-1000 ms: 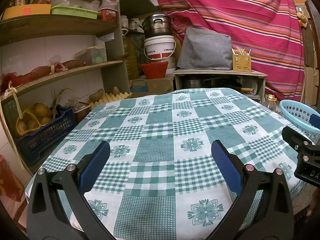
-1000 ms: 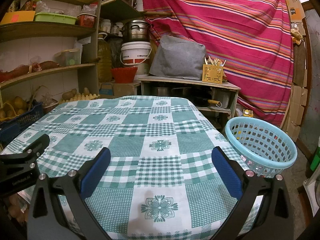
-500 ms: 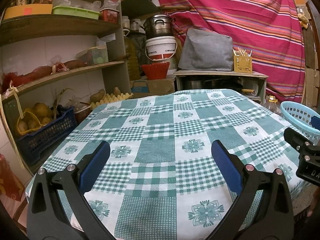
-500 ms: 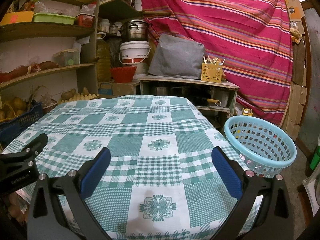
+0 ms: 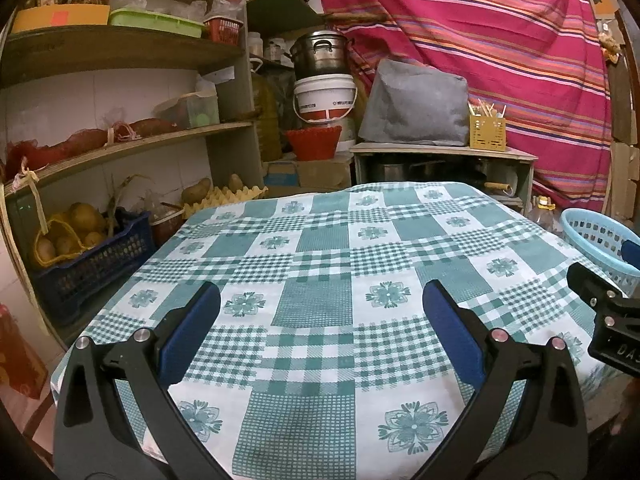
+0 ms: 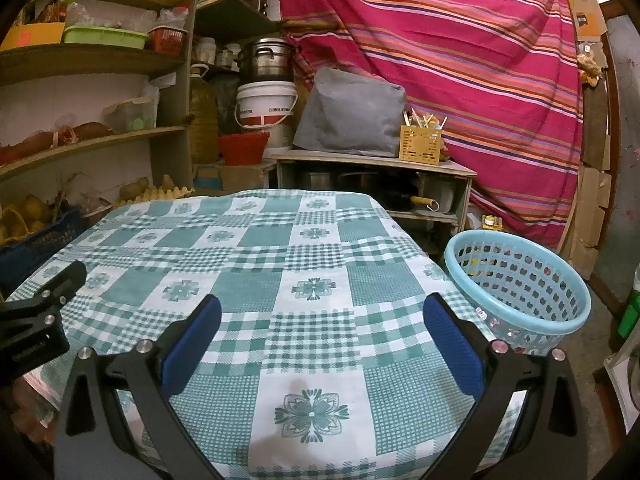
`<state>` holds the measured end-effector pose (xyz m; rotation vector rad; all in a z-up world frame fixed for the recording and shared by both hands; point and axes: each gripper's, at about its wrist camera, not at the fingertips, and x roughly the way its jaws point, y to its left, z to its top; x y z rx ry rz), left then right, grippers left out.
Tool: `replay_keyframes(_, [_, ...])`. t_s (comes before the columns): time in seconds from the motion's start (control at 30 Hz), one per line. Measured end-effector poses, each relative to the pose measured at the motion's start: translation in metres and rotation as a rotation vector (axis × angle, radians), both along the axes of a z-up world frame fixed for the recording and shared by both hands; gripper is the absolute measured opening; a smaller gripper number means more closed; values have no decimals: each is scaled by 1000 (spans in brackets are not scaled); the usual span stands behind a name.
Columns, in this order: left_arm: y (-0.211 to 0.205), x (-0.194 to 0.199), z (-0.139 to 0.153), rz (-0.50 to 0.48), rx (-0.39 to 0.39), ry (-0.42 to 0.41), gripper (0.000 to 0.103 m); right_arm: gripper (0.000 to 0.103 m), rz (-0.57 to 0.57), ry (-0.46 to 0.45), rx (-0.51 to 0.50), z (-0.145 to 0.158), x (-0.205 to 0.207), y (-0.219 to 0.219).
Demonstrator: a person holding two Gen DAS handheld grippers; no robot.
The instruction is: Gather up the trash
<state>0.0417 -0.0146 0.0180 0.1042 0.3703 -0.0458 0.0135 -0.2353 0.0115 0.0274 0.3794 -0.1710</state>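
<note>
A table with a green and white checked cloth [image 5: 320, 272] fills both views; it also shows in the right wrist view [image 6: 280, 280]. I see no trash on it. A light blue plastic basket [image 6: 520, 288] stands off the table's right side, with small bits inside; its rim shows in the left wrist view [image 5: 592, 232]. My left gripper [image 5: 320, 300] is open and empty above the near part of the cloth. My right gripper [image 6: 320, 308] is open and empty above the near right part. Each gripper's body shows at the edge of the other's view.
Wooden shelves [image 5: 120, 148] with produce, a dark blue crate [image 5: 92, 264] and egg trays stand at the left. A low cabinet [image 6: 372, 176] with a grey cushion, a bucket and pots stands behind the table. A striped red cloth [image 6: 460, 60] hangs at the back.
Both views shift very slightly; the scene sits a little lower and closer. Both grippers stay open and empty.
</note>
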Motion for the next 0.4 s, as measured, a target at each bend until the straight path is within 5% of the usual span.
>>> replay_keyframes(0.4, [1,-2,-1,-4,-10,0,98,98,-1,5,2,0,1,1])
